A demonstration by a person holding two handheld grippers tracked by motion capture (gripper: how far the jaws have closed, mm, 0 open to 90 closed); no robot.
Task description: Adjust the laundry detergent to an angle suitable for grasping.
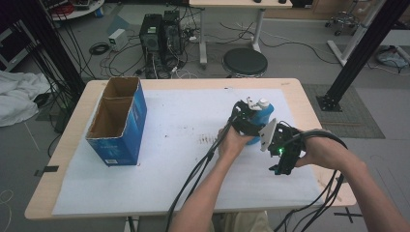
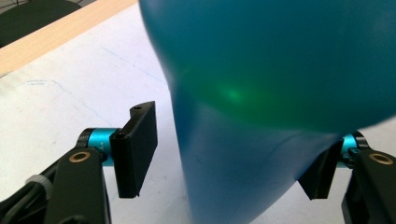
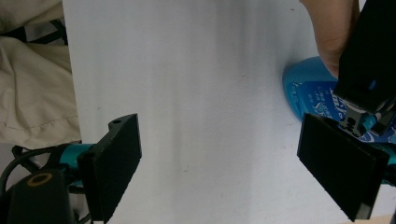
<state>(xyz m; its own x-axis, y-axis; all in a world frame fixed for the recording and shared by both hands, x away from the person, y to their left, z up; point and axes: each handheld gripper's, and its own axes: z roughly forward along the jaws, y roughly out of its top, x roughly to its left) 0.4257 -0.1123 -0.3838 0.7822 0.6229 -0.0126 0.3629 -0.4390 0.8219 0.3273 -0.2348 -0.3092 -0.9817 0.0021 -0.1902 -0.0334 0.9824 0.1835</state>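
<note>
A blue plastic bottle (image 1: pixel 263 116) with a white cap stands on the white sheet (image 1: pixel 169 145) right of the table's middle. My left gripper (image 1: pixel 244 117) reaches it from the left. In the left gripper view the bottle (image 2: pixel 261 70) sits between the open jaws of the left gripper (image 2: pixel 233 140); the left pad (image 2: pixel 137 149) stands clear of it, and the bottle partly hides the right pad (image 2: pixel 322 175). My right gripper (image 1: pixel 283 159) hovers just right of the bottle, pointing down. It is open over bare sheet (image 3: pixel 219 135), with the bottle (image 3: pixel 303 88) at the right edge.
An open blue cardboard box (image 1: pixel 118 121) stands on the left of the table, empty inside. Cables trail from both grippers toward the front edge. Behind the table are a black stool (image 1: pixel 244 62) and computer towers (image 1: pixel 159 34).
</note>
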